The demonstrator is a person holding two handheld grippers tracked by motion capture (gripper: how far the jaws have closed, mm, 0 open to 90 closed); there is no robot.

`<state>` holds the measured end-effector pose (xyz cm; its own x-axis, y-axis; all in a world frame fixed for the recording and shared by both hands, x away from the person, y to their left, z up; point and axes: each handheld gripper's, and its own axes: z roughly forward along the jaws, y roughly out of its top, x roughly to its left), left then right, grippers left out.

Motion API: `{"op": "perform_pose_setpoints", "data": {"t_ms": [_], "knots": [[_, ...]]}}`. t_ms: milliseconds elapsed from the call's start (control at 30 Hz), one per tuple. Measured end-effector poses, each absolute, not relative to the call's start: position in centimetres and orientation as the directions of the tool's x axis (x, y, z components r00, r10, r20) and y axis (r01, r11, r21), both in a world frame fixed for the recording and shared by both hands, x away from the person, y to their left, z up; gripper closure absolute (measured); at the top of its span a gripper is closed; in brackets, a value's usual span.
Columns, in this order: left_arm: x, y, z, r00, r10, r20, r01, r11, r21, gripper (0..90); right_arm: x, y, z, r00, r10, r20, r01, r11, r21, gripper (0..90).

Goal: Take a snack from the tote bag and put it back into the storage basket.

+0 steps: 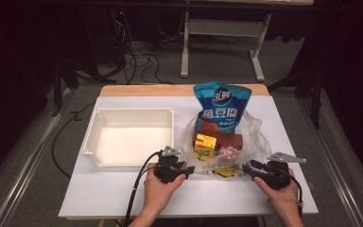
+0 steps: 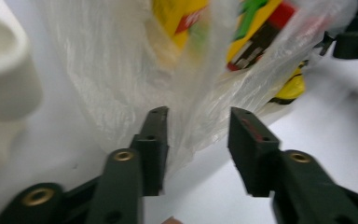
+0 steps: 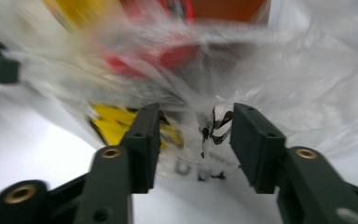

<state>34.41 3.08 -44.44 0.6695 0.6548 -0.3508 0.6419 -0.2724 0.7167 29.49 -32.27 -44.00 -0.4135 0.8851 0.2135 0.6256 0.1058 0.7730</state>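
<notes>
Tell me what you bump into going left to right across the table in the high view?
White plastic bin → left gripper → small yellow carton inside the clear plastic bag → right gripper.

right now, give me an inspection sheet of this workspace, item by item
surface: white table top, wooden strip at the far edge.
job's things: clear plastic bag of groceries; a blue snack pouch stands in it, with a yellow box and a brown box.
clutter: empty white tray left of the bag.
grippers: left gripper and right gripper both open, bag film between the jaws, no pad seen pressing.
cables: black cable trails from the left gripper; more cables on the floor beyond.
surroundings: dark room, white table frame behind.
</notes>
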Motion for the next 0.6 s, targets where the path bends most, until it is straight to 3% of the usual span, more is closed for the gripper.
{"op": "perform_pose_setpoints", "data": {"t_ms": [33, 133, 433, 533, 600], "knots": [[34.1, 3.7, -43.6, 0.681, 0.641, -0.353, 0.622, -0.253, 0.741, 51.4, 28.6, -32.8, -42.5, -0.421, 0.886, 0.191, 0.569, 0.094, 0.817, 51.2], [33.9, 4.6, -42.5, 0.682, 0.642, -0.350, 0.598, -0.213, 0.773, 47.7, 27.6, -33.4, -40.9, -0.409, 0.893, 0.188, 0.519, 0.058, 0.853, 49.2], [34.2, 5.9, -39.2, 0.683, 0.647, -0.339, 0.536, -0.129, 0.834, 39.9, 26.9, -34.0, -36.9, -0.369, 0.919, 0.138, 0.422, 0.034, 0.906, 41.3], [34.7, 6.0, -38.4, 0.667, 0.667, -0.331, 0.520, -0.099, 0.848, 36.7, 27.1, -34.7, -35.4, -0.303, 0.950, 0.078, 0.375, 0.043, 0.926, 37.6], [35.3, 5.9, -37.7, 0.654, 0.680, -0.332, 0.500, -0.059, 0.864, 36.6, 27.7, -35.3, -34.5, -0.284, 0.955, 0.091, 0.354, 0.016, 0.935, 36.7]]}}
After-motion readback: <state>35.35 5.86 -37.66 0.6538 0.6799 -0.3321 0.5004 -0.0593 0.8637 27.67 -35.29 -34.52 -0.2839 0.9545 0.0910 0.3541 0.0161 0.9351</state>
